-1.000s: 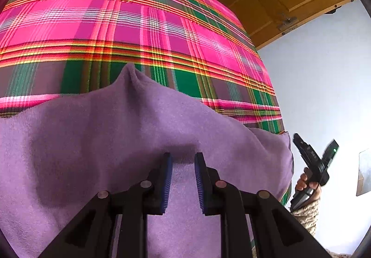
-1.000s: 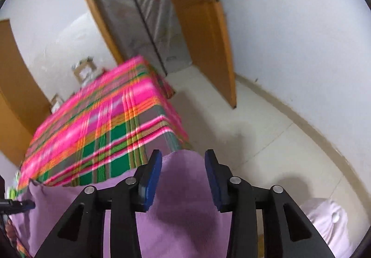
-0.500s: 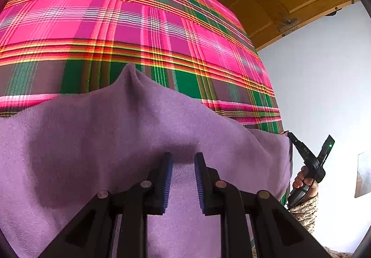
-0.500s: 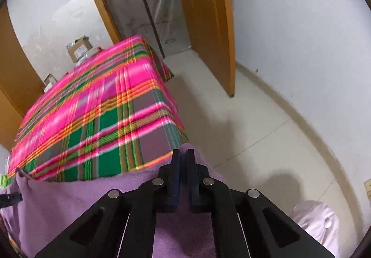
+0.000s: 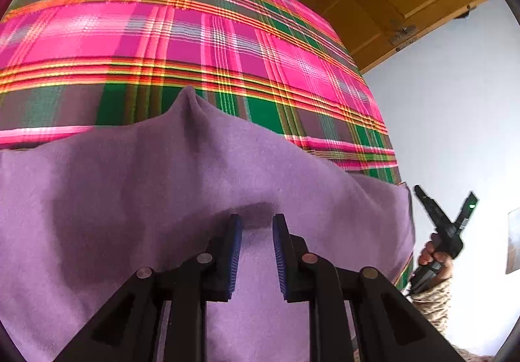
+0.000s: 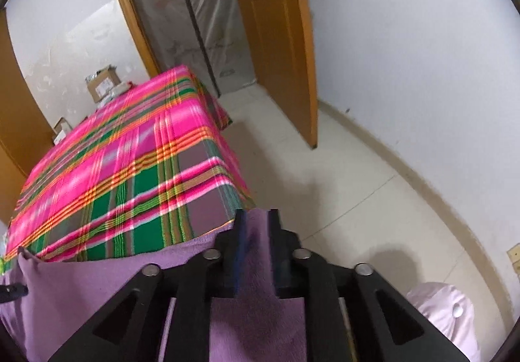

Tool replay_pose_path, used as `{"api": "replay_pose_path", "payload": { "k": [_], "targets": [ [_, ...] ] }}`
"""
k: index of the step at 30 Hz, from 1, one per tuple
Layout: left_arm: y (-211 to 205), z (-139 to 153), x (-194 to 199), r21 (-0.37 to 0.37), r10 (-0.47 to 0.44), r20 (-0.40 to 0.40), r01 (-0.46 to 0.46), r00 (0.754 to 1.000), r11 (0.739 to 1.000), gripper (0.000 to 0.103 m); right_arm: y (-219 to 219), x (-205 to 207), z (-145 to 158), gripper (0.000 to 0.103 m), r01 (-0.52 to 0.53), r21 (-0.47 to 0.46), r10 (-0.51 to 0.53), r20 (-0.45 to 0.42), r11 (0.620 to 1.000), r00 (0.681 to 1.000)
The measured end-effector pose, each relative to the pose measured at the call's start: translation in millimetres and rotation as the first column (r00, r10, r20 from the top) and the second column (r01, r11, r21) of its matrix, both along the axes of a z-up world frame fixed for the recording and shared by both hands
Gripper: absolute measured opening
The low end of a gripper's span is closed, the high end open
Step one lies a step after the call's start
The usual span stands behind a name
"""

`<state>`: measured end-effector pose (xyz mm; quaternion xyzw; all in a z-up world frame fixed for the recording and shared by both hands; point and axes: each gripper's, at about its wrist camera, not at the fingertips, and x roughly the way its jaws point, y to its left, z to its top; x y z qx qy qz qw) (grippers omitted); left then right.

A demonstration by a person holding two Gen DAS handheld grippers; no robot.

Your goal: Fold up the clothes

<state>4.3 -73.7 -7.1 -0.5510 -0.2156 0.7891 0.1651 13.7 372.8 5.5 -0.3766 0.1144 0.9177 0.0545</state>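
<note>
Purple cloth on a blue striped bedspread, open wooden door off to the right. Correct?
One thing is off: the bedspread under the purple cloth is a pink and green plaid, not blue striped. The right wrist view shows it clearly. The open wooden door to the right is as you say.

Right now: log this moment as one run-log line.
task: fold clothes | purple cloth on plaid table | left gripper open over cloth | right gripper opening at cloth corner

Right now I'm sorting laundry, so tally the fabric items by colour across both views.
Purple garment: 1
Pink plaid cloth covering the table: 1
Pale pink garment on the floor: 1
Total: 3
</note>
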Motion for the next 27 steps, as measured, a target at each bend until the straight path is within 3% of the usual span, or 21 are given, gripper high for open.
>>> {"api": "replay_pose_path", "payload": {
  "k": [7,12,19,27],
  "targets": [
    [-4.5,0.6,26.1,0.009,0.013,-0.025,-0.013,1.0,1.0,0.02,-39.8,40.2,10.2,0.026,-0.177,0.028,0.178,-0.043,0.984,0.983],
    [-11.7,-1.9,47.9,0.013,0.02,-0.032,-0.019,0.999,1.0,0.02,-81.7,62.7,1.3,0.026,-0.326,0.051,0.327,-0.023,0.944,0.945],
    [-25.3,-2.9,79.3,0.013,0.046,-0.067,-0.045,0.997,0.999,0.02,-120.2,97.0,-6.2,0.026,-0.419,0.063,0.422,-0.046,0.906,0.906],
    [-46.3,-6.4,111.6,0.055,0.082,-0.096,-0.077,0.992,0.996,0.02,-130.1,130.0,-22.6,0.027,-0.43,0.073,0.433,-0.032,0.9,0.901]
  ]
}}
